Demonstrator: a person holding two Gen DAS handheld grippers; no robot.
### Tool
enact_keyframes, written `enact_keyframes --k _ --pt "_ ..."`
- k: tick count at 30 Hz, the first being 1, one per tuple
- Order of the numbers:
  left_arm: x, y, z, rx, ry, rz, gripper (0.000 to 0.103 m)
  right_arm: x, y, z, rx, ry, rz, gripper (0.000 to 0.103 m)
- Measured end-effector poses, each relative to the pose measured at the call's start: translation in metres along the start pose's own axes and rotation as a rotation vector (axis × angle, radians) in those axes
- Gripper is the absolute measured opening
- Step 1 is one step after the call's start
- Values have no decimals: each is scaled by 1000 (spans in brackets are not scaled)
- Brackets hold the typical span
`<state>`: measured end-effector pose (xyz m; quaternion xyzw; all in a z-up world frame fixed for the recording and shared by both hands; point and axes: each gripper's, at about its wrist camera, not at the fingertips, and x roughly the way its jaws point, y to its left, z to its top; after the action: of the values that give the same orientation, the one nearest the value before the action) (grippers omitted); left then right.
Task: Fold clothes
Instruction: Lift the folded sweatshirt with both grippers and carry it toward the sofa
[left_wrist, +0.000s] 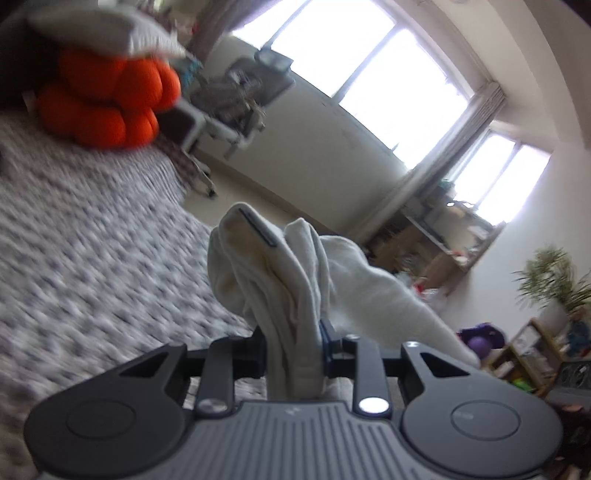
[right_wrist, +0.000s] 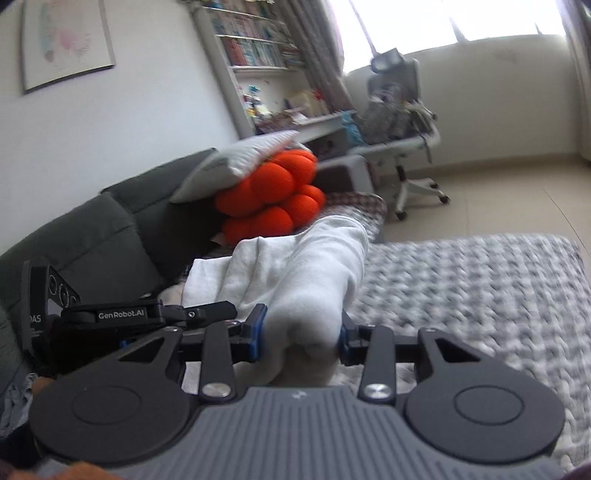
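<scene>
A white garment (left_wrist: 280, 273) is bunched up and lifted above the grey knitted blanket (left_wrist: 92, 251). My left gripper (left_wrist: 293, 345) is shut on a thick fold of it, and the cloth stands up past the fingers, with a dark strip on its top edge. In the right wrist view the same white garment (right_wrist: 314, 273) stretches forward from my right gripper (right_wrist: 301, 334), which is shut on another bunched part. The left gripper's body (right_wrist: 147, 314) shows beside it on the left, close to the right one. The fingertips of both are hidden by cloth.
The knitted blanket (right_wrist: 480, 295) covers the bed or sofa surface. An orange knotted cushion (right_wrist: 273, 199) and a grey pillow (right_wrist: 236, 162) lean on the dark sofa back (right_wrist: 92, 236). A white office chair (right_wrist: 402, 147), a bookshelf (right_wrist: 255, 48), windows and a potted plant (left_wrist: 554, 284) stand beyond.
</scene>
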<state>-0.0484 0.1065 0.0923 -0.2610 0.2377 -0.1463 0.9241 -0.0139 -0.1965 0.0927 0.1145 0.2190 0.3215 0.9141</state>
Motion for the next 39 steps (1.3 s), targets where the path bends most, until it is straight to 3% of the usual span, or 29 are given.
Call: enact_keyframes --k 5,13,20,25,31,39 --pt "-50 -14 22 50 -71 106 27 -1 37 15 -53 -25 48 41" --pt "-119 -28 48 110 -195 214 27 -8 92 43 -143 -67 132 41" --pt "-159 6 89 88 -303 281 27 30 136 74 -196 -58 234 41" --pt "-178 65 114 43 -356 359 27 102 172 82 -253 -8 334 41" --pt "-184 150 135 -86 -424 497 27 218 206 79 -258 81 501 41" --pt "-141 249 140 -252 -495 605 27 380 229 79 -260 220 631 41"
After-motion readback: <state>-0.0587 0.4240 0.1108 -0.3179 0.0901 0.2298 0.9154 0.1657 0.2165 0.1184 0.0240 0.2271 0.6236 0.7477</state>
